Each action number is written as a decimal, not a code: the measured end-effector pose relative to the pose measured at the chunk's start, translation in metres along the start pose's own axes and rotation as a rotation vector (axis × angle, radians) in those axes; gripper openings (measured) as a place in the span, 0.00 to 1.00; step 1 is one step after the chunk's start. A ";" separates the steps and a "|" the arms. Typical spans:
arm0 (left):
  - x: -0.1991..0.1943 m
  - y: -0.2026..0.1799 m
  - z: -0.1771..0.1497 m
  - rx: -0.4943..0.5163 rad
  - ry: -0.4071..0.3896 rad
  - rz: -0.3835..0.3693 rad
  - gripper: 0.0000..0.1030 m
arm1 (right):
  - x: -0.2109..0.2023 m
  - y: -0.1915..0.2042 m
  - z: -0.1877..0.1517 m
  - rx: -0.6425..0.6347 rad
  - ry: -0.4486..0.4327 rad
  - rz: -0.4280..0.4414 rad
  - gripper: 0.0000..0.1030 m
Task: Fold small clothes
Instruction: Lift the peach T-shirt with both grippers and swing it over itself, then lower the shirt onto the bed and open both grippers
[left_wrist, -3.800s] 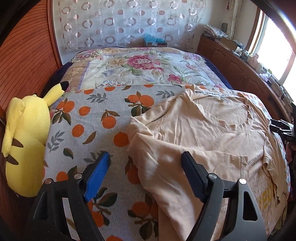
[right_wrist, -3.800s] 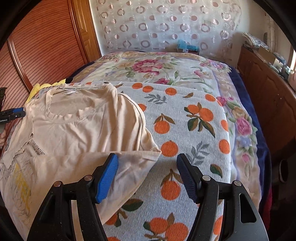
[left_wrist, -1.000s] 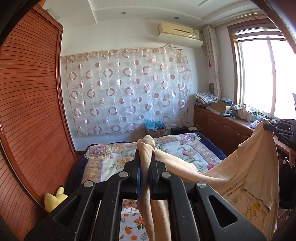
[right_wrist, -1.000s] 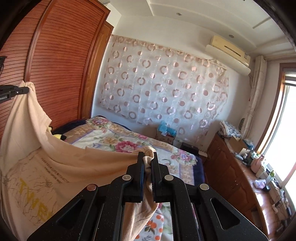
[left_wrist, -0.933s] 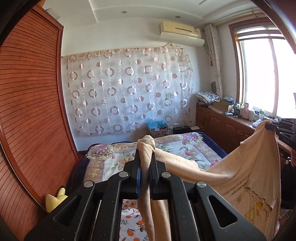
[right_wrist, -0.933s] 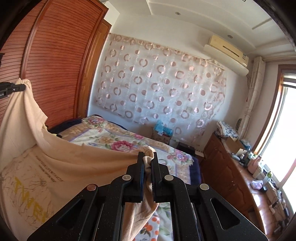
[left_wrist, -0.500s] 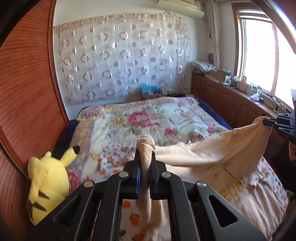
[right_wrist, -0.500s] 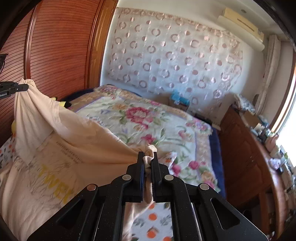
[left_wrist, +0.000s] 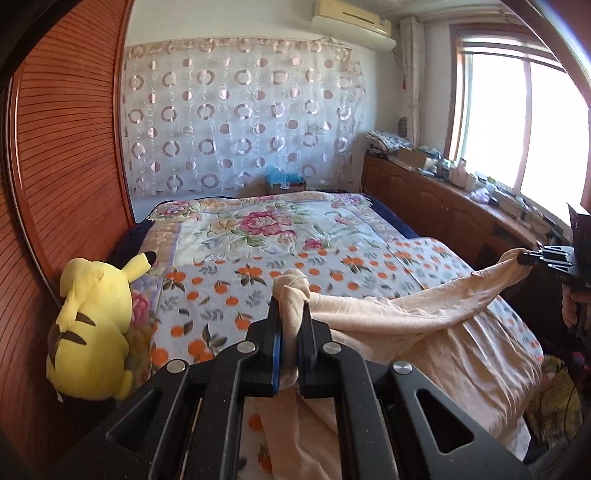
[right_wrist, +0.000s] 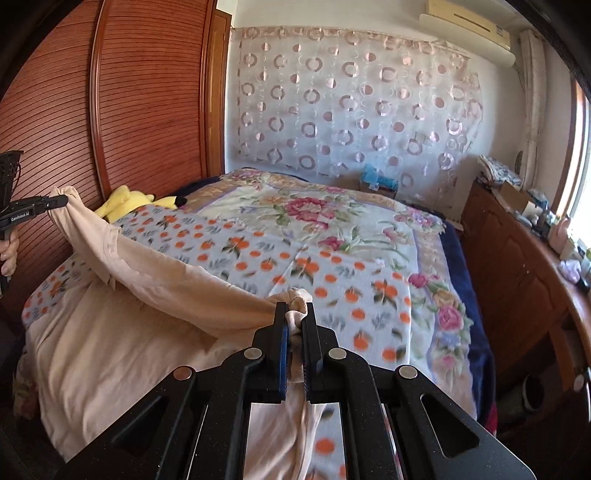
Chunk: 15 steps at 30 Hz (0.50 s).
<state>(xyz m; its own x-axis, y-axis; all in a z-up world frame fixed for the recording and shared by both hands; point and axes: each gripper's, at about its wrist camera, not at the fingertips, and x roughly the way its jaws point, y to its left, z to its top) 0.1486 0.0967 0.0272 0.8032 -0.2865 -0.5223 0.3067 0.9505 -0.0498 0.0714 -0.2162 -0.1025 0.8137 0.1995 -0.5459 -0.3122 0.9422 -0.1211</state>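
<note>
2 grippers pinch the same peach T-shirt, one at each end of its raised edge. The left gripper has its jaws clamped tight on a bunched knot of the fabric, which bulges out above the blue-lined pads and hangs down below them. The right gripper is clamped the same way on another gathered wad of the cloth. In the left wrist view the right gripper appears at the far right edge, with the shirt's edge drawn from it across to the near jaws in a sagging line. In the right wrist view the left gripper shows at the far left edge, with a hand below it.

Below that lifted edge, the rest of the shirt lies spread on the near part of the bed, resting on an orange-print blanket. Beyond the blanket lies a floral quilt, reaching to the far end of the bed. A yellow plush toy sits at the bed's left side against the wooden slatted wall. A circle-patterned curtain hangs behind the bed, and a wooden cabinet runs under the bright window.
</note>
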 end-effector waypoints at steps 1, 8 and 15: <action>-0.008 -0.006 -0.007 0.018 0.004 0.007 0.07 | -0.009 0.003 -0.012 -0.002 0.008 0.005 0.06; -0.032 -0.019 -0.071 0.013 0.087 -0.002 0.07 | -0.041 0.003 -0.055 0.063 0.099 0.071 0.06; -0.023 -0.020 -0.112 -0.007 0.185 0.051 0.37 | -0.014 0.010 -0.075 0.081 0.189 0.137 0.06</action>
<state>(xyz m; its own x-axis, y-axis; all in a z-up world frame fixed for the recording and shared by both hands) 0.0667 0.0980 -0.0551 0.7097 -0.2110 -0.6721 0.2637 0.9643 -0.0244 0.0200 -0.2301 -0.1581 0.6578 0.2800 -0.6993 -0.3669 0.9299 0.0272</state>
